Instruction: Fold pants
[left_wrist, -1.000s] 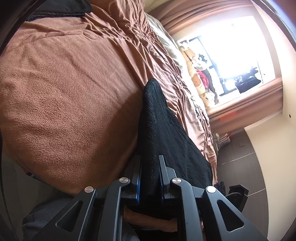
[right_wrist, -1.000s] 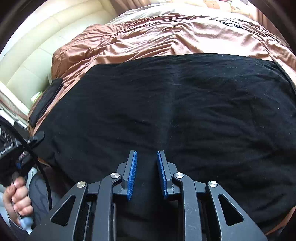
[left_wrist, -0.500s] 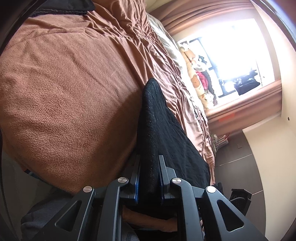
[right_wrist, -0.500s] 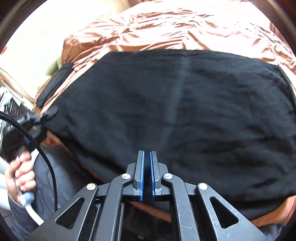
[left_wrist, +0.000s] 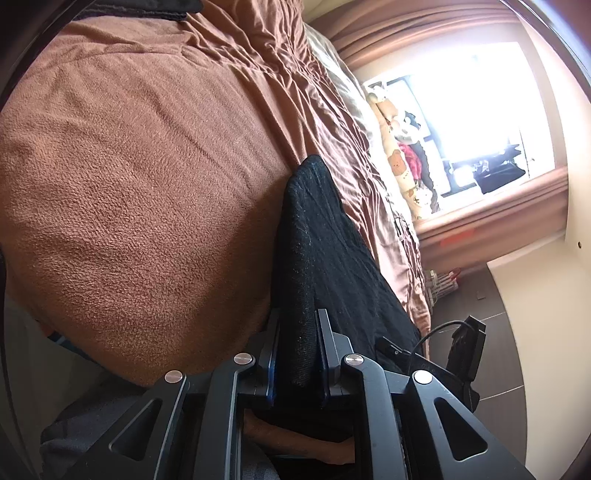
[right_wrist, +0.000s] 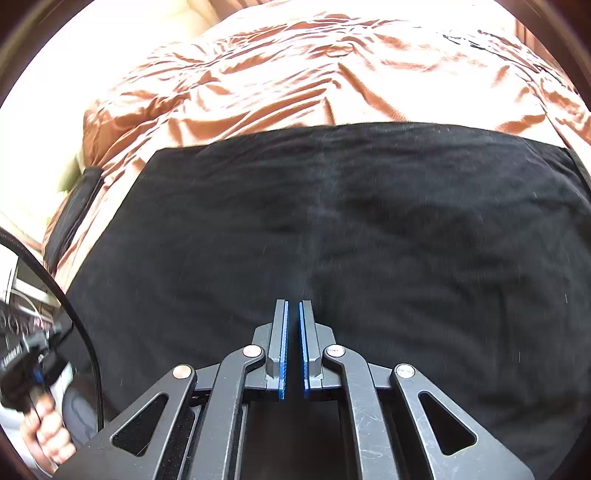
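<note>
- Black cloth fills the near part of both views: these are the pants (right_wrist: 332, 229), and they lie spread on the brown bed cover (left_wrist: 140, 177), close to its near edge.
- Our left gripper (left_wrist: 295, 354) is clamped on one corner or edge of the pants; a thick bunch of the cloth stands between its blue pads, lifted a little off the cover.
- Our right gripper (right_wrist: 293, 347) hovers over the middle of the pants with its pads nearly together, only a thin slit between them. We see no cloth between them, so we judge that it holds nothing.
- From the right wrist view the pants form one broad, nearly flat panel with a faint line down the middle and soft wrinkles. We think they are perhaps already folded leg on leg, but we cannot be sure.
- We judge that the fold across the length is not yet done.
- Farther away the cover is strongly creased.
</note>
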